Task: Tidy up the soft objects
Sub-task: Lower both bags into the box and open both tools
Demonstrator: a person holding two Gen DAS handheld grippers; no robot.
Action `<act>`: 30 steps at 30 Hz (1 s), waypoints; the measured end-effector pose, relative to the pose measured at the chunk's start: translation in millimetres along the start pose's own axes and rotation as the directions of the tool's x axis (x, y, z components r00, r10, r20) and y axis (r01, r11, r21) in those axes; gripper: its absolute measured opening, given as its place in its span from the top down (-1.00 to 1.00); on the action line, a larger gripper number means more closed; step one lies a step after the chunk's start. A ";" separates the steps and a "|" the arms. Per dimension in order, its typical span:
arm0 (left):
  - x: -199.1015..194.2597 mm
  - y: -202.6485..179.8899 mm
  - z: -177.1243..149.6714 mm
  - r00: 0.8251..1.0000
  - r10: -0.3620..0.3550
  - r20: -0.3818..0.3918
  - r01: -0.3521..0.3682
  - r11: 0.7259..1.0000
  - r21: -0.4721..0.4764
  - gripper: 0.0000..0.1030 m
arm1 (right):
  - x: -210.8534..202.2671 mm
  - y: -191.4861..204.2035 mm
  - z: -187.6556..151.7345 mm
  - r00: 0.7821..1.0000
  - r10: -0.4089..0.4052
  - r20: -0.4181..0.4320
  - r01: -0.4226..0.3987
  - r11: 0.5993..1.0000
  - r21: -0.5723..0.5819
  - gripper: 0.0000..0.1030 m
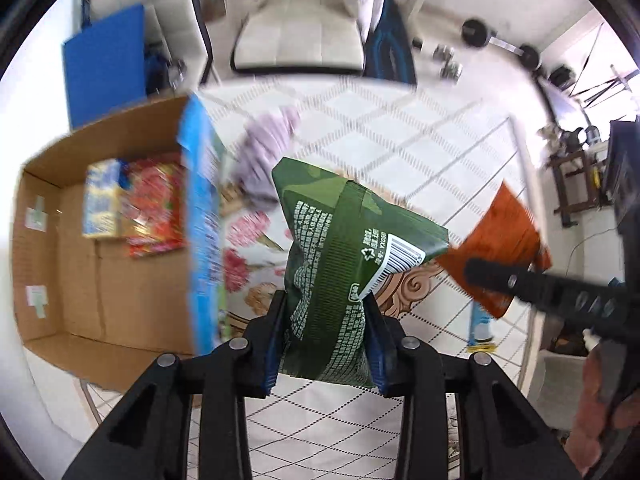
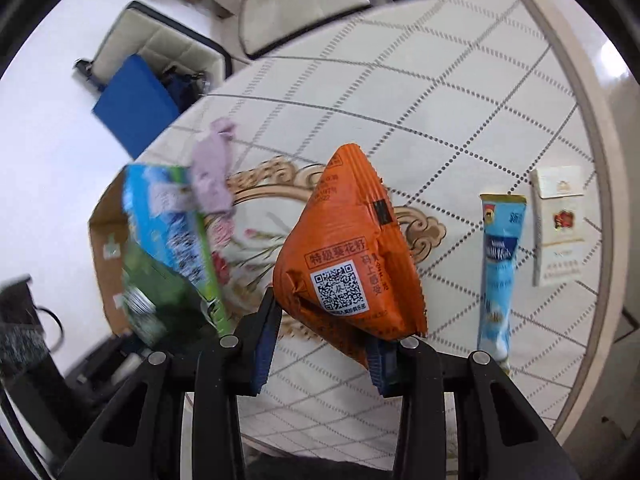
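Note:
My left gripper [image 1: 325,312] is shut on a green snack packet [image 1: 340,248] and holds it above the table, right of an open cardboard box [image 1: 80,280]. My right gripper [image 2: 326,320] is shut on an orange snack packet [image 2: 348,248], also held in the air; this packet shows in the left wrist view [image 1: 500,248] at the right. The box holds a yellow-blue packet [image 1: 102,200] and a red packet [image 1: 154,204]. A blue packet [image 1: 204,240] stands on edge at the box's right side. A lilac soft item [image 1: 268,148] lies on the table behind it.
The round table [image 2: 440,80] has a quilted cover. A light blue stick sachet [image 2: 498,276] and a white cigarette pack [image 2: 558,224] lie at its right. A cream chair [image 1: 296,32] and a blue board [image 1: 104,68] stand beyond the table.

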State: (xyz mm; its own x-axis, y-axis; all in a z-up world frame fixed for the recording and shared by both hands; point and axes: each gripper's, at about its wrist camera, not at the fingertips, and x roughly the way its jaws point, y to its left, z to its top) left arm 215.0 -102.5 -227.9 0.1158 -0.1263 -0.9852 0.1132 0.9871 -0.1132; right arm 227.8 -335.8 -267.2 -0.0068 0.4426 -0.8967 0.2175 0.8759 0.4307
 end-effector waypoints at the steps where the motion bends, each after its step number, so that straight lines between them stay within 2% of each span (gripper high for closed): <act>1: -12.2 7.1 1.2 1.000 -0.004 0.016 0.004 1.000 -0.001 0.37 | -6.3 7.3 -6.3 1.000 0.003 0.010 -0.002 1.000 -0.013 0.21; 4: -49.8 41.7 5.7 0.997 -0.007 0.071 0.008 1.000 -0.014 0.37 | -22.0 42.0 -22.5 0.999 0.031 0.030 -0.029 0.998 -0.062 0.21; 8: -73.8 86.8 8.3 0.994 0.015 0.104 -0.009 0.999 -0.052 0.37 | -20.3 106.6 -37.3 0.997 0.073 0.020 -0.070 0.987 -0.144 0.21; 11: -77.9 128.6 14.2 0.993 0.048 0.108 -0.037 0.994 -0.102 0.37 | 0.1 162.4 -43.7 0.995 0.096 -0.004 -0.095 0.975 -0.203 0.21; 16: -77.8 198.3 22.0 0.991 0.111 0.081 -0.097 0.982 -0.165 0.37 | 50.3 228.6 -43.8 0.994 0.087 -0.063 -0.100 0.964 -0.248 0.21; 20: -55.6 241.8 33.3 0.990 0.143 0.018 -0.138 0.974 -0.181 0.37 | 101.7 255.1 -40.3 0.991 0.030 -0.128 -0.061 0.967 -0.246 0.21; 23: -30.8 267.3 42.7 0.987 0.158 -0.037 -0.162 0.968 -0.190 0.37 | 140.9 260.7 -36.5 0.983 -0.024 -0.182 -0.020 0.971 -0.237 0.21; 27: 6.5 292.3 58.3 0.983 0.150 -0.105 -0.168 0.965 -0.201 0.37 | 180.4 264.8 -33.1 0.969 -0.095 -0.227 0.039 0.970 -0.241 0.21; 30: 30.1 302.8 69.0 0.980 0.134 -0.148 -0.164 0.963 -0.212 0.37 | 198.4 266.6 -29.6 0.961 -0.119 -0.249 0.060 0.971 -0.232 0.21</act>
State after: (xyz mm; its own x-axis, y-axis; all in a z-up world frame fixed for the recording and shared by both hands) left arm 320.8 185.8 -283.0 -0.0172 0.0235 -0.9996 -0.1193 0.9925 0.0254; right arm 255.5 -8.7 -327.2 -0.2758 0.3694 -0.8874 -0.0154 0.9214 0.3884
